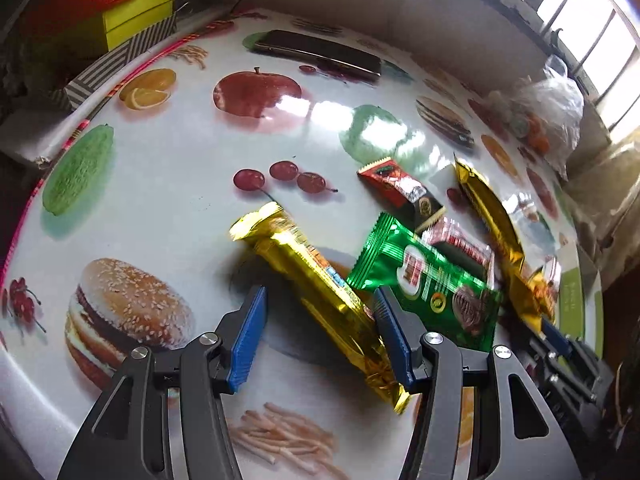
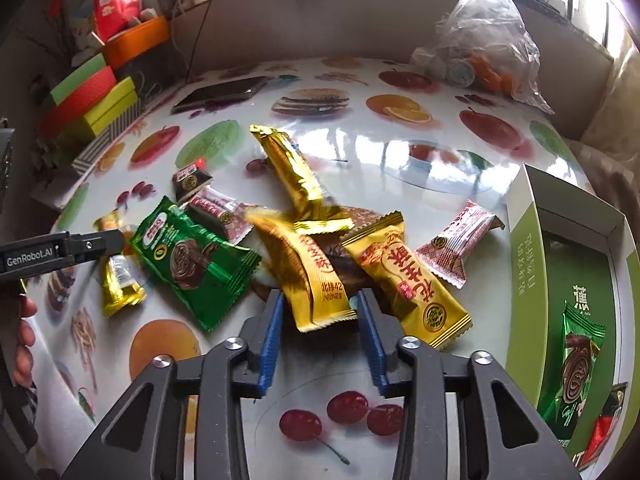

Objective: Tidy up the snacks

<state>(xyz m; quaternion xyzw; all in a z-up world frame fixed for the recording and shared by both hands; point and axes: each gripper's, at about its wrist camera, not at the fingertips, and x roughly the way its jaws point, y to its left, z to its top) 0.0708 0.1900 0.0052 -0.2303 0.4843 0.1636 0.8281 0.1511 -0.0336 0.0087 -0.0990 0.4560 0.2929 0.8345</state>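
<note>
Straddling a gold snack pack [image 2: 316, 280], right tool [image 2: 320, 320]

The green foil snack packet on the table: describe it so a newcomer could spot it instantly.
Start at the round table with the glossy food-print cover and find the heap of wrapped snacks at its middle. On the heap's left edge lies the flat green foil snack packet, beside a shiny gold foil bar. It is the only green wrapper on the tabletop, with a brown swirl printed on it.

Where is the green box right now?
In the right wrist view the green box sits at the table's right edge, lying open, right of the snack pile, a green packet inside.
</note>
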